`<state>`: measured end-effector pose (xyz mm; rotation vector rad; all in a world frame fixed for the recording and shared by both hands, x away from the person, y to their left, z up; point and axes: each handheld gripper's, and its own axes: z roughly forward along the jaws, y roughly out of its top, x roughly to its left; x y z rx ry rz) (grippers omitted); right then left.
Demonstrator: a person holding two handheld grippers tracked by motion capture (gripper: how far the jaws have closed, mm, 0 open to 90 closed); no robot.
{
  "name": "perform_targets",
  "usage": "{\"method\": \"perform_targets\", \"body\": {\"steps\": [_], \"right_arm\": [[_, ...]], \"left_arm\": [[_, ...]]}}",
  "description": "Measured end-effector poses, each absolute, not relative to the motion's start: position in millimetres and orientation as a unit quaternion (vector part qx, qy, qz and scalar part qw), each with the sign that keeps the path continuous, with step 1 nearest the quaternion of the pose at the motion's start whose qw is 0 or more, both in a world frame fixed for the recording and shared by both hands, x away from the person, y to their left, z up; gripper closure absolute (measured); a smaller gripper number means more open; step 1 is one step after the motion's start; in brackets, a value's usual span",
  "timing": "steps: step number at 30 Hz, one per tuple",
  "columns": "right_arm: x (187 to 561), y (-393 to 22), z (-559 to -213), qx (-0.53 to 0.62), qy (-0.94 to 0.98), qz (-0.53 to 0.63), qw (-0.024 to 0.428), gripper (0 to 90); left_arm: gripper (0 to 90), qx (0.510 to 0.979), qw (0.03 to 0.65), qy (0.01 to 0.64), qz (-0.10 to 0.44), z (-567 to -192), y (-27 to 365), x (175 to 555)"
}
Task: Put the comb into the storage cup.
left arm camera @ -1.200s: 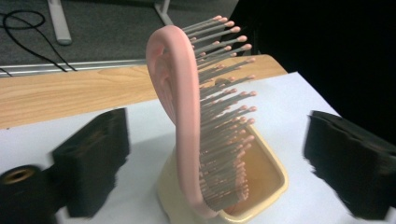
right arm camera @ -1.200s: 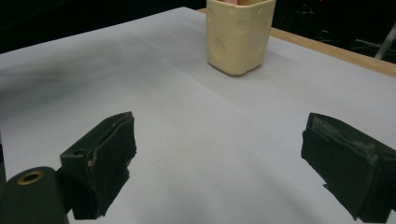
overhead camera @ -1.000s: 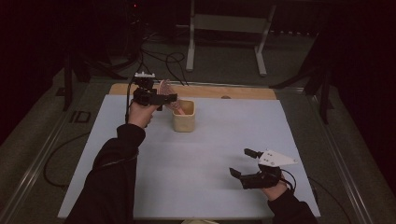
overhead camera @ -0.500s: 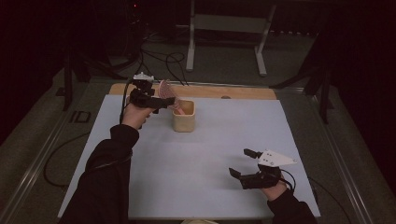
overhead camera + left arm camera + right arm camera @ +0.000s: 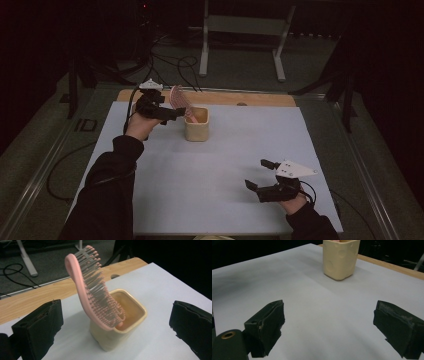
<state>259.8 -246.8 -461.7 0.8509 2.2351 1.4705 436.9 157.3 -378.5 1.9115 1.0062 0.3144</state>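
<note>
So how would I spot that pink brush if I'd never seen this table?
Start at the pale grey table top and look to its far side, near the wooden strip along the back edge. A small cream cup stands there, just ahead of the left gripper. The brush stands handle-down in that cup, leaning, its bristled pink head well above the rim.

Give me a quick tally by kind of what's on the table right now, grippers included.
Hairbrush, pink, standing in the cup: 1
Cup, cream: 1
Grippers, left gripper and right gripper, both open: 2
Total: 4
</note>
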Motion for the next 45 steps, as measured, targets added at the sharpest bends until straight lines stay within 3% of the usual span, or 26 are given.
{"method": "perform_targets", "body": {"steps": [45], "right_arm": [[260, -246, -461, 0.296, 0.787, 0.514, 0.17, 9.7]], "left_arm": [[0.0, 0.786, 0.491, 0.355, 0.126, -406, 200, 353]]}}
